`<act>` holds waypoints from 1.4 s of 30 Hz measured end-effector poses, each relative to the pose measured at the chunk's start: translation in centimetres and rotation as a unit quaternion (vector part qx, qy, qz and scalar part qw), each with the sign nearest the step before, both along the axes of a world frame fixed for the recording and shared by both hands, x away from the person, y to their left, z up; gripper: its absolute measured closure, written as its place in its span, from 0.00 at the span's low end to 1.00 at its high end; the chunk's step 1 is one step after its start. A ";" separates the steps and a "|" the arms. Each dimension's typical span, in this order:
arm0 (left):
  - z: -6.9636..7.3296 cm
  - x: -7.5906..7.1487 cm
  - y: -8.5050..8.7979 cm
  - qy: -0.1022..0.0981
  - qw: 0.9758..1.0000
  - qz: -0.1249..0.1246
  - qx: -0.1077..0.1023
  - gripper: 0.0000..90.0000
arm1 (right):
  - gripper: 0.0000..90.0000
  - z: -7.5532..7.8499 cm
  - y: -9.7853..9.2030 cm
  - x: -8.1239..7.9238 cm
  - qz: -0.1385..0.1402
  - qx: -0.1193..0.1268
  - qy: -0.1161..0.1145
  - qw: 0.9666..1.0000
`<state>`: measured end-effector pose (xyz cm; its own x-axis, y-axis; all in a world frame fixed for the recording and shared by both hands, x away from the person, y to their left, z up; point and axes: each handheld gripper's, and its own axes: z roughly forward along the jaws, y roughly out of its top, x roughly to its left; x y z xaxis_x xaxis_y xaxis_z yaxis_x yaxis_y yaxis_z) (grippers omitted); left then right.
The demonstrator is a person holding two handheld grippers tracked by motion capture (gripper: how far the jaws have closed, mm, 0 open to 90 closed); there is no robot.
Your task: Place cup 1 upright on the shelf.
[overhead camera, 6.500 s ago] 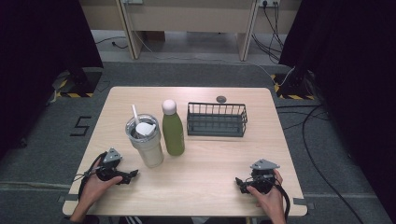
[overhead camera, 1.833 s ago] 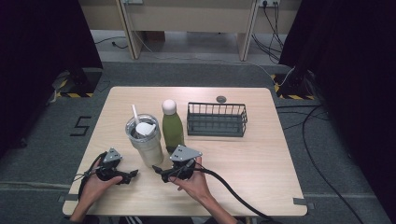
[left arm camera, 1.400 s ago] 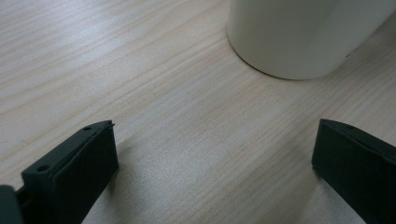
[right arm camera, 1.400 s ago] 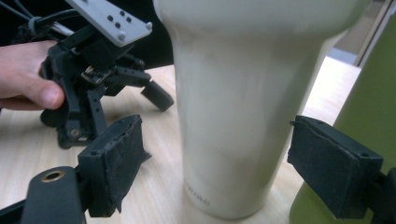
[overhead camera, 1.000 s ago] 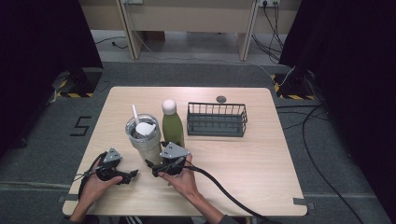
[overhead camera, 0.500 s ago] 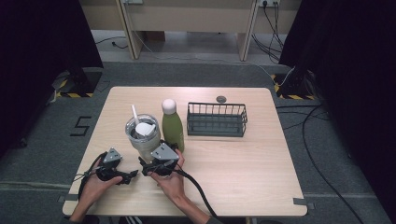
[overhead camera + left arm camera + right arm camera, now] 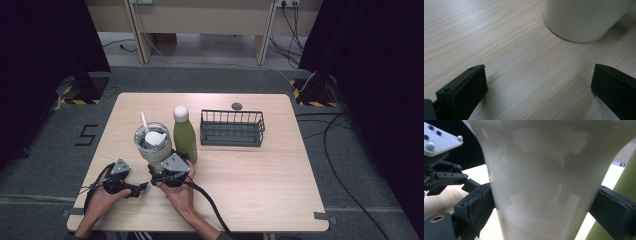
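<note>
A pale tumbler (image 7: 152, 145) with a straw and a white lid piece inside stands at the table's front left. A green bottle (image 7: 185, 137) with a white cap stands right beside it. My right gripper (image 7: 160, 174) is open at the tumbler's base. In the right gripper view the tumbler (image 7: 541, 182) sits between the spread jaws of my right gripper (image 7: 544, 212), which are at or very near its sides, and the bottle (image 7: 625, 195) is at the right edge. My left gripper (image 7: 140, 189) rests open on the table, facing the tumbler's base (image 7: 584, 17), with nothing between its jaws (image 7: 539, 92).
A dark wire basket (image 7: 232, 112) stands right of the bottle, with a small dark round object (image 7: 236, 105) behind it. The left gripper's body (image 7: 444, 175) lies close to the left of the right jaw. The right gripper's cable trails toward the table's front edge (image 7: 200, 231).
My right gripper has moved from the front right corner leftward across the table and now has its jaws around the tumbler's base. The left gripper has stayed put.
</note>
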<state>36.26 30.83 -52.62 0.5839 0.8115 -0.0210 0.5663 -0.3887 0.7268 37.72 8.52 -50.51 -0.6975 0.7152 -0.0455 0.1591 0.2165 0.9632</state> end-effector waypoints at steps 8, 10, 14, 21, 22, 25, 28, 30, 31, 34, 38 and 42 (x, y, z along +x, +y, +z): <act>0.0 0.0 0.0 0.000 1.000 0.000 0.000 0.00 | 0.09 -0.5 0.7 0.1 -0.015 -0.013 -0.016 1.000; 0.0 0.0 0.0 0.000 1.000 0.000 0.000 0.00 | 0.09 -0.5 0.8 0.1 -0.018 -0.012 -0.017 1.000; 0.0 0.0 0.0 0.000 1.000 0.000 0.000 0.00 | 0.09 -0.5 1.0 0.2 -0.023 -0.008 -0.014 1.000; 0.0 0.0 0.0 0.000 1.000 -0.001 0.000 0.00 | 0.11 -0.5 1.2 0.1 -0.036 -0.002 -0.012 0.999; 0.0 0.0 0.0 -0.001 1.000 -0.001 0.000 0.00 | 0.11 -0.5 1.2 0.1 -0.037 -0.002 -0.013 0.999; 0.0 0.0 0.0 -0.001 1.000 -0.001 0.000 0.00 | 0.11 -0.5 1.2 -0.1 -0.036 -0.004 -0.019 0.999; 0.0 0.0 0.0 -0.001 1.000 -0.002 0.000 0.00 | 0.12 -0.6 1.3 -0.4 -0.032 -0.008 -0.030 0.999; 0.0 0.0 0.0 -0.001 1.000 -0.002 0.000 0.00 | 0.12 -0.5 1.2 -0.5 -0.031 -0.010 -0.029 0.999; 0.0 0.0 0.0 -0.001 1.000 -0.002 0.000 0.00 | 0.12 -0.4 1.1 -0.6 -0.027 -0.011 -0.029 0.999; 0.0 0.0 0.0 -0.001 1.000 -0.002 -0.001 0.00 | 0.12 -0.4 0.7 -0.8 -0.025 -0.002 -0.027 0.999; 0.0 0.0 0.0 -0.001 1.000 -0.002 -0.001 0.00 | 0.12 -0.3 0.2 -1.1 -0.021 0.005 -0.026 0.999; 0.0 0.0 0.0 -0.001 1.000 -0.002 -0.001 0.00 | 0.12 -0.3 0.0 -1.3 -0.015 0.003 -0.026 1.000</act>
